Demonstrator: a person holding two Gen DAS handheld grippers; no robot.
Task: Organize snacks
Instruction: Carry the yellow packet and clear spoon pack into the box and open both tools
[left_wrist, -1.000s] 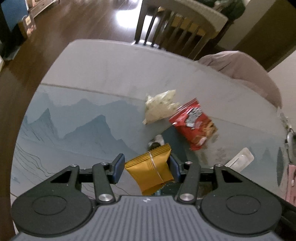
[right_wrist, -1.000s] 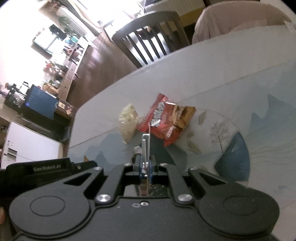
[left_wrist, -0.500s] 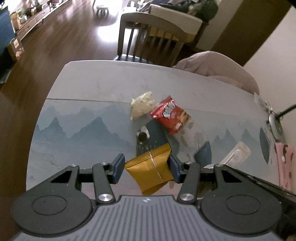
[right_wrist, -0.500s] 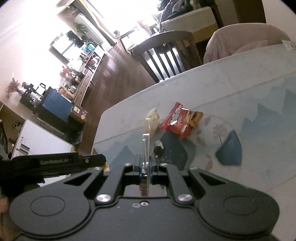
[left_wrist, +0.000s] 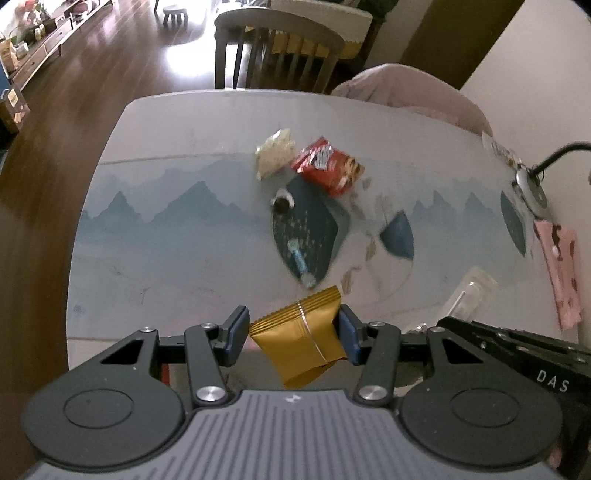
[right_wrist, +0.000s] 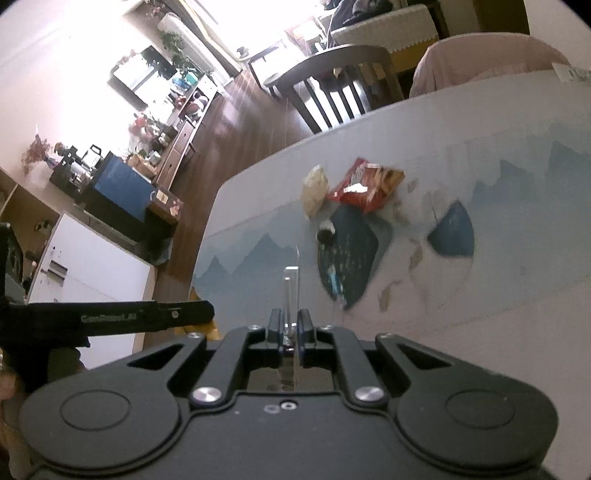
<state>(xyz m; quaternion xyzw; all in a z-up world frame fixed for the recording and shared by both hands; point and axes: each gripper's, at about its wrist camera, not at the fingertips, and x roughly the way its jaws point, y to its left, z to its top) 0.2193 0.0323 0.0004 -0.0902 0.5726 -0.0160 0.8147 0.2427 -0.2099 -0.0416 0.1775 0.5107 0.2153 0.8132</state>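
Note:
My left gripper (left_wrist: 293, 334) is shut on a gold snack packet (left_wrist: 301, 341) and holds it above the table's near edge. My right gripper (right_wrist: 291, 325) is shut on a thin clear packet (right_wrist: 290, 291) seen edge-on; that packet also shows in the left wrist view (left_wrist: 467, 295). On the table lie a red snack bag (left_wrist: 328, 170) (right_wrist: 364, 186), a white popcorn-like bag (left_wrist: 275, 157) (right_wrist: 314, 188), a small dark round snack (left_wrist: 282, 202) (right_wrist: 325, 233) and a small blue wrapped candy (left_wrist: 301, 264) (right_wrist: 334, 282).
The table (left_wrist: 184, 240) has a blue mountain-print cover. A wooden chair (left_wrist: 273, 48) and a cloth-covered seat (left_wrist: 410, 92) stand at the far side. A pink cloth (left_wrist: 559, 266) and a lamp base (left_wrist: 532, 192) lie at the right edge. Wooden floor lies to the left.
Both grippers have pulled back and up from the snacks, each still holding its packet. More of the table shows, and the blue candy has come into view.

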